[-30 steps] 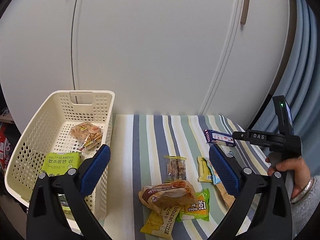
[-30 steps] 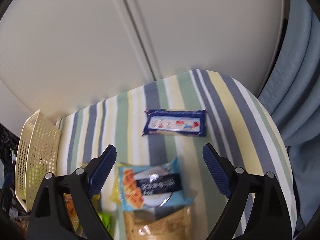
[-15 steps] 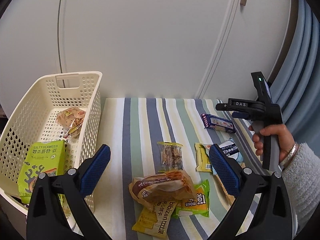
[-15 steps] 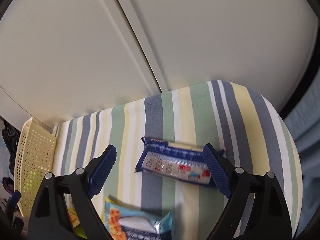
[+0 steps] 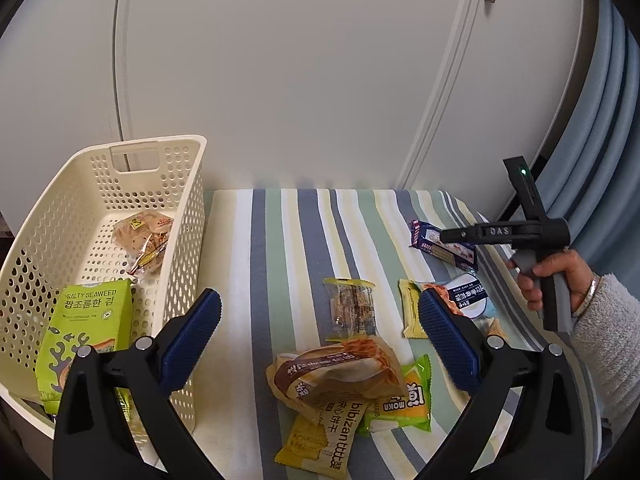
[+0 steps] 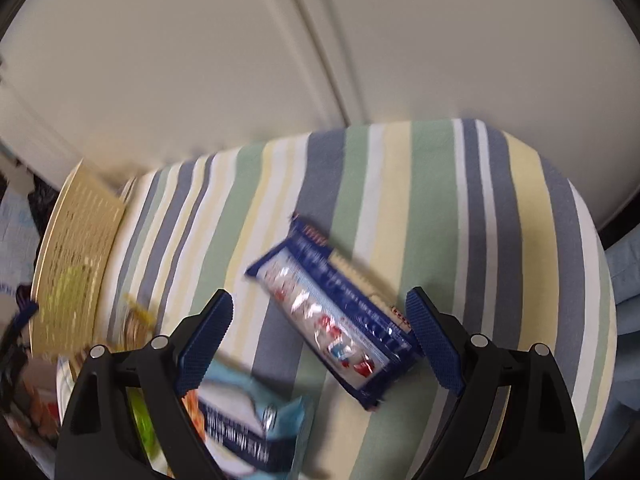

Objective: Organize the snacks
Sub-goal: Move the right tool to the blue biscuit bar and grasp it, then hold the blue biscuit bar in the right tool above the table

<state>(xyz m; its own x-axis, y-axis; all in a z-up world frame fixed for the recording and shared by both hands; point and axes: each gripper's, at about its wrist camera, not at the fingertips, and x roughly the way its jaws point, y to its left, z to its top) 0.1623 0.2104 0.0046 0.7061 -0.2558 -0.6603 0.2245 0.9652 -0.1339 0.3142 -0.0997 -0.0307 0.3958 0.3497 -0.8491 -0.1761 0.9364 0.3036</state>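
basket (image 5: 100, 184): far left, 2 packs inside, seaweed pack (image 5: 90, 332) plus 1 clear bag
left gripper (image 5: 318, 334): jaws wide open, empty
loose snacks: about 7 on striped cloth (image 5: 280, 240)
right gripper (image 6: 320, 332): jaws open, straddling blue wafer pack (image 6: 336, 320), not gripping
risk: pack lies skewed; closing may pinch one corner, slip

"SALTY SEAWEED" is printed, above a line of Korean letters, on the green seaweed packet (image 5: 86, 336) that stands in the cream basket (image 5: 192, 216). "bibizan" is read on the yellow biscuit packet (image 5: 336, 436), and "MOKA" on the green snack packet (image 5: 404, 404) beside it. The letters "DAS" are marked on the black right gripper (image 5: 500, 232); the print on the blue bar (image 6: 340, 320) is too blurred to be read.
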